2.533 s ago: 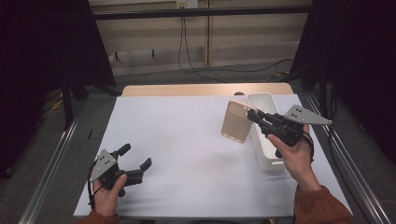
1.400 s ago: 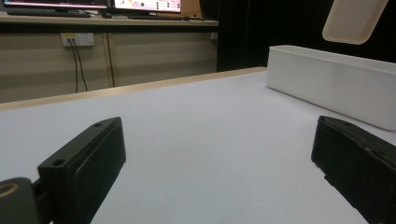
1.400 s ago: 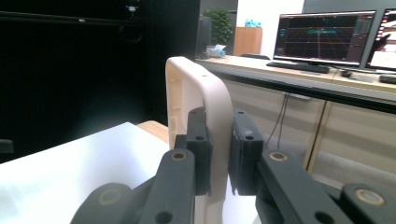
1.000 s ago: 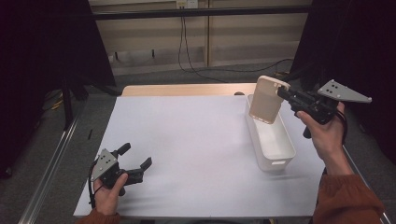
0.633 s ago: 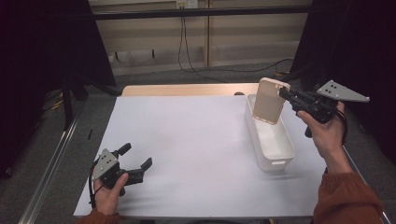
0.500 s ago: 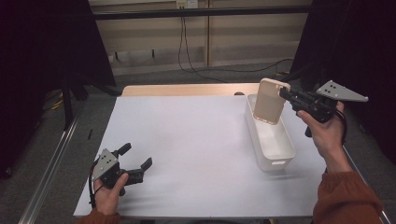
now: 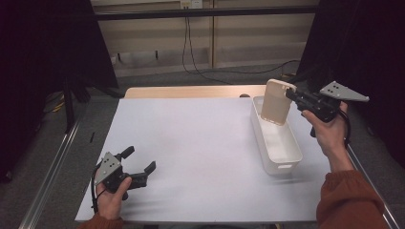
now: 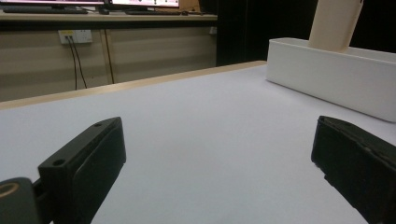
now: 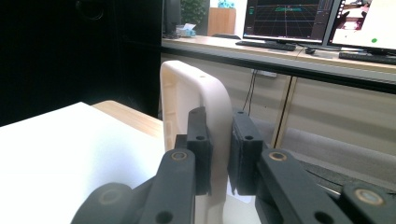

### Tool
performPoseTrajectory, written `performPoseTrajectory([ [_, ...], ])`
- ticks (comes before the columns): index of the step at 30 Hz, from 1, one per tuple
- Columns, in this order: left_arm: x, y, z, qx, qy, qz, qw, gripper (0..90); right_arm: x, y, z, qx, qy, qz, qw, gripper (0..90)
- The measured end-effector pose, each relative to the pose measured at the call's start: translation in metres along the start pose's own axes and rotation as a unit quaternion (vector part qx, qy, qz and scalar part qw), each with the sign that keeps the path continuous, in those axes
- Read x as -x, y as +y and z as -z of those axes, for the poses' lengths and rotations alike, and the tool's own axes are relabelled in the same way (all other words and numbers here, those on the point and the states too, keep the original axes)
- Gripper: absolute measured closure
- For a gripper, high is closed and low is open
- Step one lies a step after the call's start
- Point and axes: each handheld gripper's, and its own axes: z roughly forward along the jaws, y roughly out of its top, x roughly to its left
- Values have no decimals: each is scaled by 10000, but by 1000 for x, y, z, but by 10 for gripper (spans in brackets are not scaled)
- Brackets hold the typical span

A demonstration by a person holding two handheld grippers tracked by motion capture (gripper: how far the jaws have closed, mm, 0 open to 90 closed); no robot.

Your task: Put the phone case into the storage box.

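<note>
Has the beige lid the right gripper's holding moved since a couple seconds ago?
Yes. The beige lid went right and toward the far edge, and is now held upright over the white bin's far end.

1. The high view looks forward and down from above the person's side, taking in the whole table (image 7: 191, 143).
2. The left gripper view sits low near the tabletop, facing across it toward the white bin (image 8: 336, 79).
3. The right gripper view looks along its jaws, close on the beige lid (image 9: 196, 93), toward monitors (image 9: 289, 21) beyond.
4. All three share that lid; the high and left views share the bin.
</note>
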Motion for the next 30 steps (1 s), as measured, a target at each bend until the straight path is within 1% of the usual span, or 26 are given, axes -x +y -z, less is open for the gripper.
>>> performPoseTrajectory([
  [10, 0, 0, 0, -7, -4, 6, 10000, 32, 7, -9, -16, -21, -21, -61, 10000, 807],
  [21, 0, 0, 0, -11, 3, -10, 10000, 32, 15, -17, -26, -33, -89, -111, 9999, 807],
  [24, 0, 0, 0, -13, 5, -13, 10000, 32, 17, -19, -30, -9, -112, -170, 9998, 807],
  [30, 0, 0, 0, -19, -7, -22, 10000, 32, 19, -23, -37, -53, -122, -174, 9998, 807],
])
